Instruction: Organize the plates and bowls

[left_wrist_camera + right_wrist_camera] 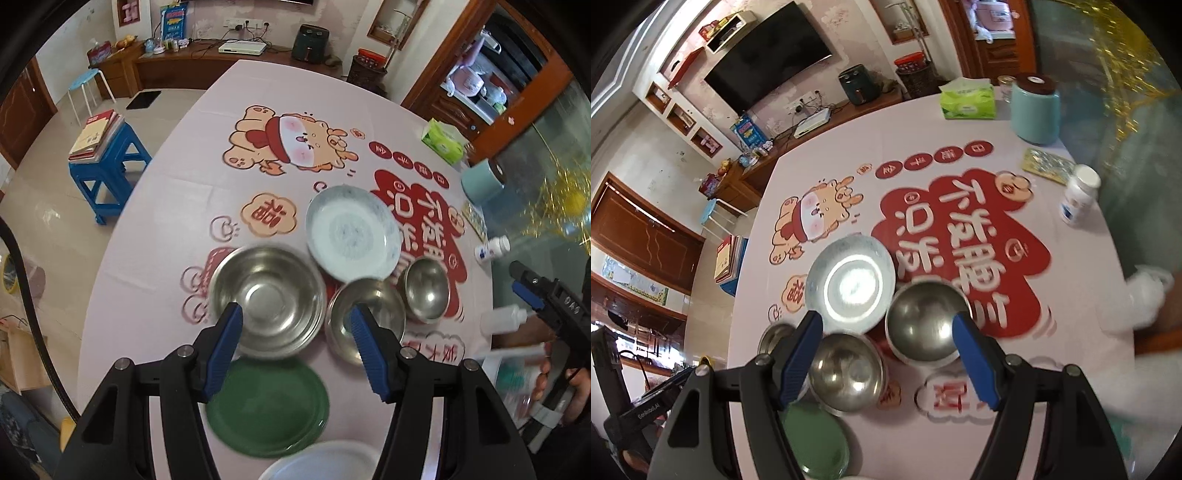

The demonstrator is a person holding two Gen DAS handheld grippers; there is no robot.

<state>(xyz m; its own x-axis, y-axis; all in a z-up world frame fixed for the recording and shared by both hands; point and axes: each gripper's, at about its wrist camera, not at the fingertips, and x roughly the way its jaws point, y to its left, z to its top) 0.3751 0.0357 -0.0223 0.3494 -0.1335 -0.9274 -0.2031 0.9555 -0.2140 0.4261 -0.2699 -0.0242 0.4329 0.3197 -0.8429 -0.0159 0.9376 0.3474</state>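
left gripper (295,321) jaws spread, empty, over large steel bowl (266,301) | right gripper (886,341) jaws spread, empty | medium steel bowl (365,319) just right of large bowl | small steel bowl (427,288) farther right | pale patterned plate (352,232) behind | green plate (267,406) in front

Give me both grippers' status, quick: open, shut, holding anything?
Left gripper: open, empty, above the large steel bowl.
Right gripper: open, empty, over the steel bowls.
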